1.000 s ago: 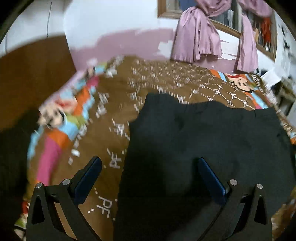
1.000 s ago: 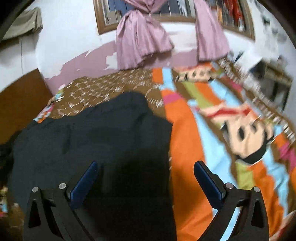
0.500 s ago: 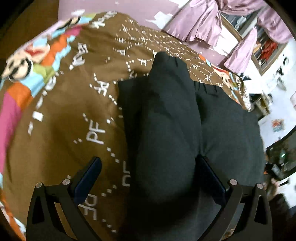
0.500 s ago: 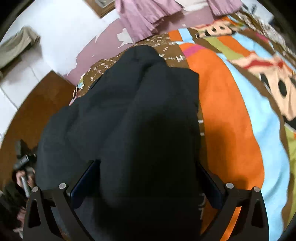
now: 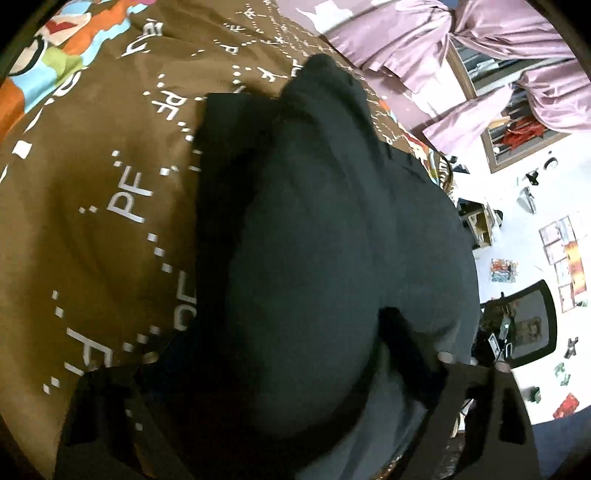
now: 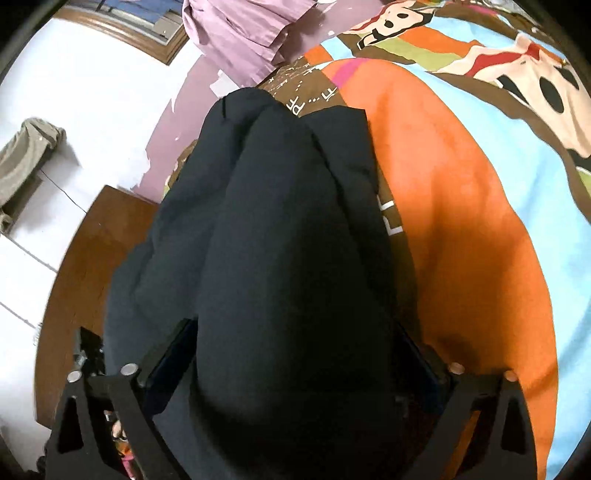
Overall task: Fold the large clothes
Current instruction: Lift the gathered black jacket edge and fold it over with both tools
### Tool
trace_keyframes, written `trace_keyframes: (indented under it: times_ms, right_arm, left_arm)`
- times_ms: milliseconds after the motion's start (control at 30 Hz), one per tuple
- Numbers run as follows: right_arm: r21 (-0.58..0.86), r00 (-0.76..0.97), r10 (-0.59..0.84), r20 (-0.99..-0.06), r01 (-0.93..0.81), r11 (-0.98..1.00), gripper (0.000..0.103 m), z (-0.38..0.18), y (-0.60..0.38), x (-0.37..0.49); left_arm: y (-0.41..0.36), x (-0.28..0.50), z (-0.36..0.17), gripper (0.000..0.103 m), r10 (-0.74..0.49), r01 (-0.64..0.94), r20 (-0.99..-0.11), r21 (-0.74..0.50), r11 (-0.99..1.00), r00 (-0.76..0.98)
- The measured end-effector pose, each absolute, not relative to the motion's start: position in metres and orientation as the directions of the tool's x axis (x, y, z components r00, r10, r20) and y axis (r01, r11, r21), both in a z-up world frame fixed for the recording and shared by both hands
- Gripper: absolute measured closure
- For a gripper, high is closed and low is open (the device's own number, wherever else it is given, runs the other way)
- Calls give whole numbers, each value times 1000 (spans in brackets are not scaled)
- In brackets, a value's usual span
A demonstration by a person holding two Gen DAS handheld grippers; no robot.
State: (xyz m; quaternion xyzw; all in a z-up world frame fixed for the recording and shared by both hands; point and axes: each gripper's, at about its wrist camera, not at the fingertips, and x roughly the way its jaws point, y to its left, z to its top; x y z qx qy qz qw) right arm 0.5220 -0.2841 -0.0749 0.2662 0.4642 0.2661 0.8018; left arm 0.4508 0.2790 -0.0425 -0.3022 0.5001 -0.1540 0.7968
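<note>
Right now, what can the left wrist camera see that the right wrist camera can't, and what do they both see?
Only the left wrist view shows the brown blanket's PF lettering up close, a black chair and pictures on the white wall.

Only the right wrist view shows the orange and blue cartoon bedspread, a wooden board and a beige cloth hanging on the wall.

Both show the dark garment bunched between a hand-held gripper's closing jaws: the left hand-held gripper and the right hand-held gripper. Both also show the pink curtains.
</note>
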Motion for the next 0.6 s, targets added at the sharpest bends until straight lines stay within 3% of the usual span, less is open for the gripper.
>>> trace_keyframes:
  times_ms: [333,433,600]
  right_arm:
    - [603,483,614,-624,-201,772,74,-44,-268,497]
    - [537,518,573,-635,-237,809,83,-17,-256,487]
    - [472,582,558,-591,-311,825,85,41,-237,465]
  left_arm:
    - [260,422,-6,76,-466,-31,-719,-559,828,516]
    - [241,409,22,82,-441,7,-715,-520,854,542]
    - [218,388,59,85,-427,46,-691,-497,866,584]
